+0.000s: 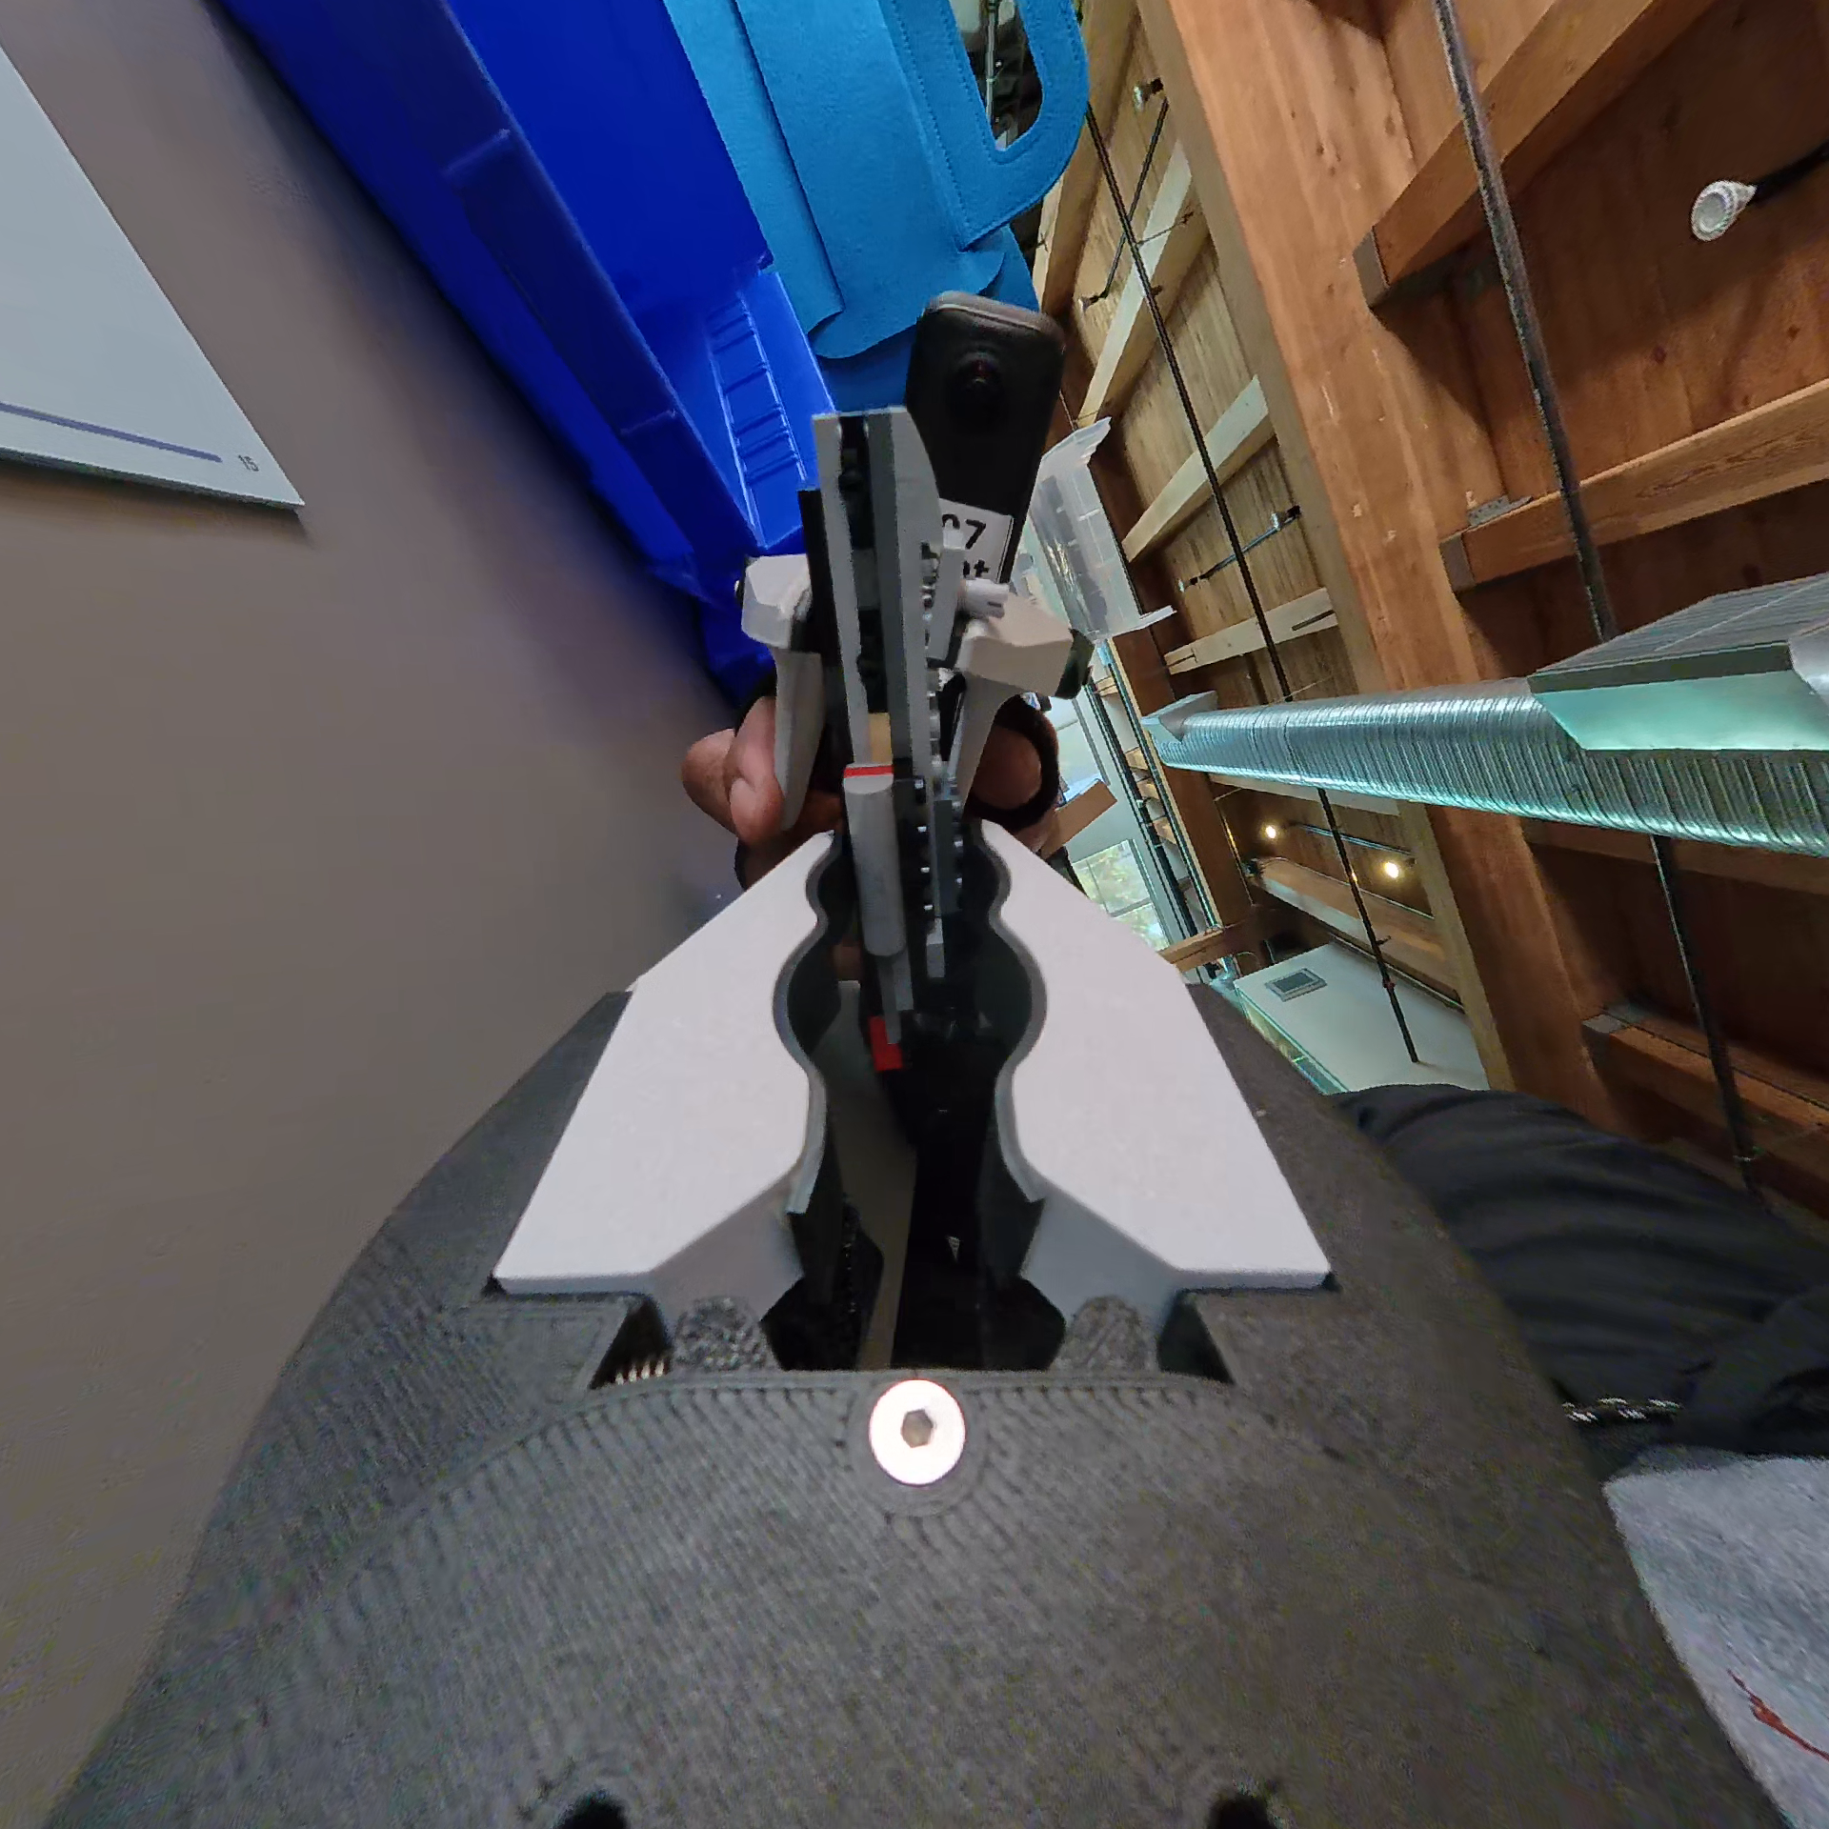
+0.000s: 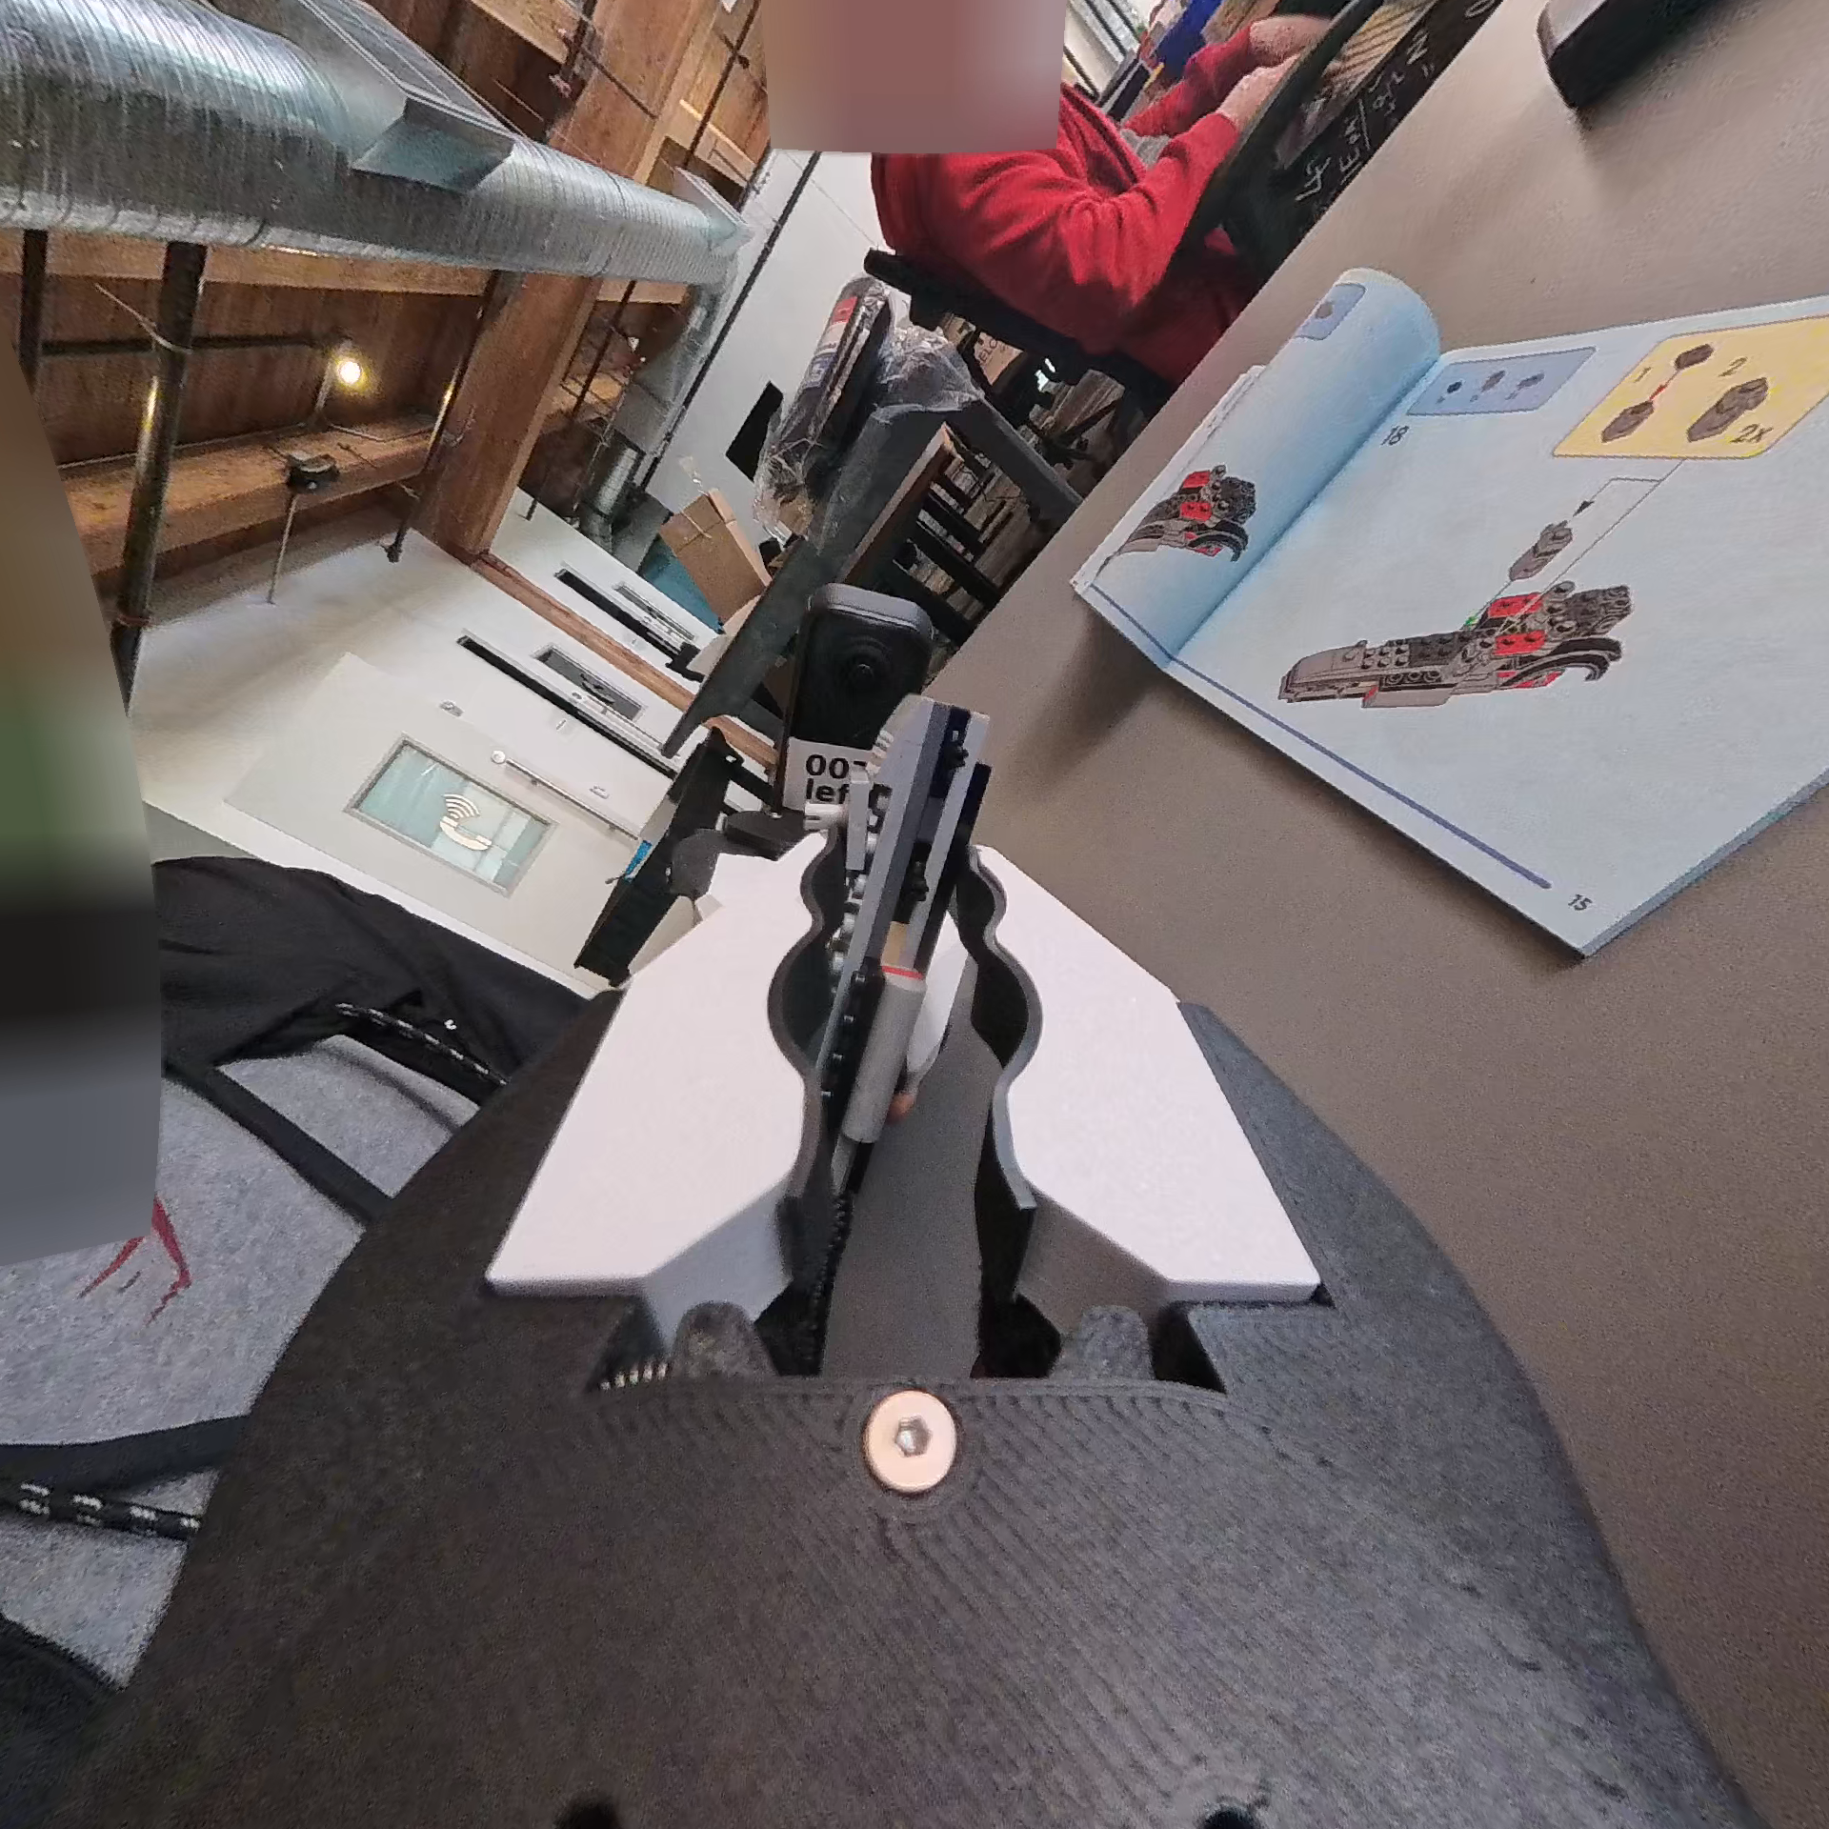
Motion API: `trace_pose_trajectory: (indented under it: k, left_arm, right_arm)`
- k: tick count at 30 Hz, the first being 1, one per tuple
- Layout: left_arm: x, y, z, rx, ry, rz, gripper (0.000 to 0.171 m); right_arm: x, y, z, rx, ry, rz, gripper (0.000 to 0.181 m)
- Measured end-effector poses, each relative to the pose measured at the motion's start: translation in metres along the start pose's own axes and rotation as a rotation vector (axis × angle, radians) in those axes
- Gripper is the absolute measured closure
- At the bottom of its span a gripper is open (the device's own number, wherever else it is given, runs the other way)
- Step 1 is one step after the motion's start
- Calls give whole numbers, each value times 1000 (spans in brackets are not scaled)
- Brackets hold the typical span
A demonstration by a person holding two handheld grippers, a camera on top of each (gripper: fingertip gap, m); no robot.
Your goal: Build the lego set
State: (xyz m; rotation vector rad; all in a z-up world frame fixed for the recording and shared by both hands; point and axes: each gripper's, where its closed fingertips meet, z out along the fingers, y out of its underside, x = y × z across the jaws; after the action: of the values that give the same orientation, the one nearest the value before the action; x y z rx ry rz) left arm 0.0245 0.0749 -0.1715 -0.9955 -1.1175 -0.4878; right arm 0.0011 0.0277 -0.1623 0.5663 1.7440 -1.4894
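Note:
A long grey and black lego model with red bits (image 1: 891, 594) is held in the air between both grippers, which face each other. My left gripper (image 1: 915, 851) is shut on the near end of it. My right gripper (image 2: 896, 861) is shut on the other end of the same model (image 2: 915, 792). The right gripper also shows head-on in the left wrist view (image 1: 881, 693), its black camera above and a gloved hand (image 1: 737, 782) behind. The left gripper's camera (image 2: 861, 673) shows behind the model in the right wrist view.
An open instruction booklet (image 2: 1435, 614) lies on the brown table (image 2: 1485, 1237); its corner shows in the left wrist view (image 1: 99, 346). A blue bin (image 1: 594, 247) and a clear plastic box (image 1: 1079, 534) stand behind. A person in a red top (image 2: 1039, 228) sits across. My right fingertips sit around 5 centimetres from my left ones.

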Motion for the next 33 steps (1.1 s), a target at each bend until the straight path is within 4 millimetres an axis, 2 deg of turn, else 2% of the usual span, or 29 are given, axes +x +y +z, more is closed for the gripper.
trace_pose_trajectory:
  k: [12,15,17,27,33]
  left_arm:
    - [3,0,0,-4,4,45,150]
    - [5,0,0,-8,16,49,150]
    - [7,1,0,-13,24,50,150]
    - [-7,2,-4,-30,-49,-4,150]
    - [-8,-1,-5,-15,-40,-26,150]
  right_arm:
    - [-6,0,1,-1,-36,-2,158]
    - [-9,7,5,-47,-47,-21,136]
    - [-11,7,6,-46,-48,-26,131]
    - [13,-1,-3,-20,91,-31,142]
    - [15,2,-4,-45,107,-37,145]
